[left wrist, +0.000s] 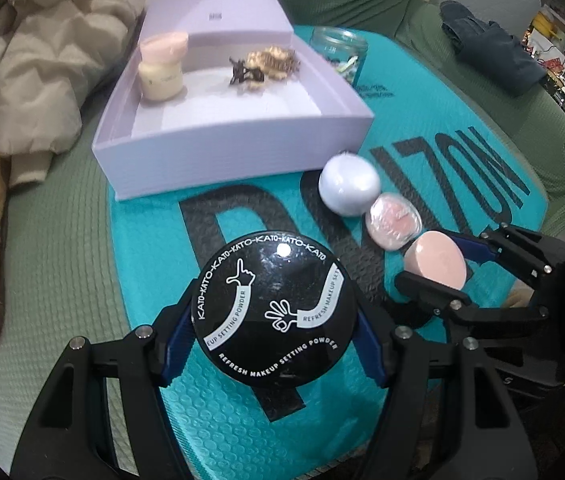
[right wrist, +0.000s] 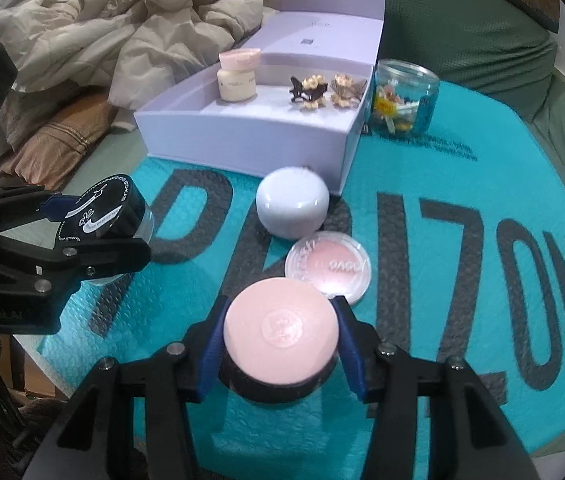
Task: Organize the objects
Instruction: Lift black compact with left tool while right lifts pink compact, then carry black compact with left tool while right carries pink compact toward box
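1. We find the left gripper (left wrist: 270, 344) closed around a round black glossy powder jar with white lettering (left wrist: 268, 308); its blue-padded fingers (left wrist: 176, 340) press on opposite sides of the lid. In the right wrist view the jar's clear base shows below the lid, low over the teal bubble-wrap mailer with large black letters (right wrist: 462, 184); whether it touches the mailer we cannot tell.

2. The right gripper (right wrist: 278, 344) is closed around a round jar with a matte pink lid and dark base (right wrist: 281, 340), fingers (right wrist: 212, 352) on either side at the lid's rim.

3. Just beyond lie a flat clear-lidded pink compact (right wrist: 328, 266) and a pale glossy domed round case (right wrist: 292, 202), touching or nearly touching in a row.

4. The open lilac cardboard box (right wrist: 242, 136) stands at the far edge of the mailer and holds a cream jar with pink cap (right wrist: 237, 76) and brown-and-cream flower hair clips (right wrist: 324, 90). A clear teal-tinted jar of small items (right wrist: 406, 98) stands just beside it.

5. Handling, in our judgement: both jars are light and rigid. The black lid is glossy and likely slippery, so a hold across the widest part of the side wall suits best; a lid-only hold risks the base parting.

6. Concealed or unclear: the pink jar's base is mostly hidden; the compact's lettering is unreadable; the teal jar's contents are indistinct; the left view is blurred at the box.
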A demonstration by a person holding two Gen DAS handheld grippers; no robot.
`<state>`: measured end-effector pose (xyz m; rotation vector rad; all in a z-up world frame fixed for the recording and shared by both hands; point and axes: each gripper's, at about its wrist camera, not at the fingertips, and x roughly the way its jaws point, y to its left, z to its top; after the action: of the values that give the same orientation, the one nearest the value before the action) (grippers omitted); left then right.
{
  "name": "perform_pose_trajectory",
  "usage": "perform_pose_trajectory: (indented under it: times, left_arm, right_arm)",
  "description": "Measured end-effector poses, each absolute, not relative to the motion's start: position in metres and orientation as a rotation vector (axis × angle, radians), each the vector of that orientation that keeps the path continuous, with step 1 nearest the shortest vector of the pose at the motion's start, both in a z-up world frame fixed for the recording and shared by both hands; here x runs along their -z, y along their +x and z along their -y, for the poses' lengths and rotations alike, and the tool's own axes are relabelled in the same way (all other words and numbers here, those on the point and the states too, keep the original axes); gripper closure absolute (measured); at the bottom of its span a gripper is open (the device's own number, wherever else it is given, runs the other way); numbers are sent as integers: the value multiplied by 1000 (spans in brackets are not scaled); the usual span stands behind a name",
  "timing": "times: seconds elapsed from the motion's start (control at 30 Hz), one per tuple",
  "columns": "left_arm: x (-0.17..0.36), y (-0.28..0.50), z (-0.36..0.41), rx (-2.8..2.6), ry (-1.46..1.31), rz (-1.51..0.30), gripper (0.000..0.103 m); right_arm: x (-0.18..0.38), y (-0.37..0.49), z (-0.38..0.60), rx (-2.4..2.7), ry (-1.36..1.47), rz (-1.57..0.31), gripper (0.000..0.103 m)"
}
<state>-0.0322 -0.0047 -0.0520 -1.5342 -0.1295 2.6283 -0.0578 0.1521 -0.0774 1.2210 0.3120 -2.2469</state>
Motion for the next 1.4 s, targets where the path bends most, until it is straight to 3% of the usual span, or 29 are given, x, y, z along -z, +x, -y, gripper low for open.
perform_pose_trajectory:
  times: [0.63, 1.4]
  left_arm:
    - [2, -51, 13, -2692, -1374, 4, 36]
    - [1, -104, 56, -2756, -1353, 17, 36]
  right_arm:
    - [13, -81, -133, 2262, 1080, -363, 52]
    - [21, -128, -94, 2197, 1086, -357, 52]
